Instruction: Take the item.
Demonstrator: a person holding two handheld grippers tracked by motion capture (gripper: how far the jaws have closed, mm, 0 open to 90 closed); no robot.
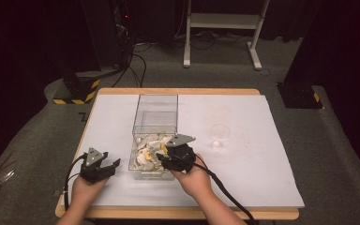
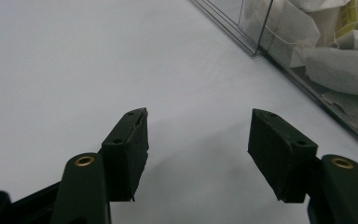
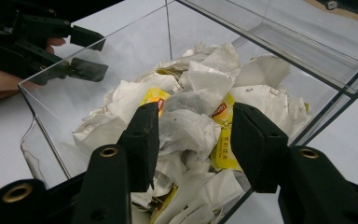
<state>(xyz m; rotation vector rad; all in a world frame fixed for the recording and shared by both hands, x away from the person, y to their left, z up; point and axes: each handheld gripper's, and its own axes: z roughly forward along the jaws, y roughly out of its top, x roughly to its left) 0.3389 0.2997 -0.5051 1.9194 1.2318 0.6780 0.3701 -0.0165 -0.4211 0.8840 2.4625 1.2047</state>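
Right gripper (image 3: 193,140) jaws parted around 1 tea bag (image 3: 186,128) in the clear box (image 1: 155,115), not clamped. Pinch paper only, lift straight. Left gripper (image 2: 198,154) released, empty, near the desk's front edge.

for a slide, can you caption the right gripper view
Right gripper dips into the clear plastic box, black jaws straddling a white paper tea bag atop the heap.

One clear box (image 1: 154,123) is sitting on the table, holding too many tea bags (image 3: 191,126) to count; one clear cup (image 1: 219,133) is standing right of it.
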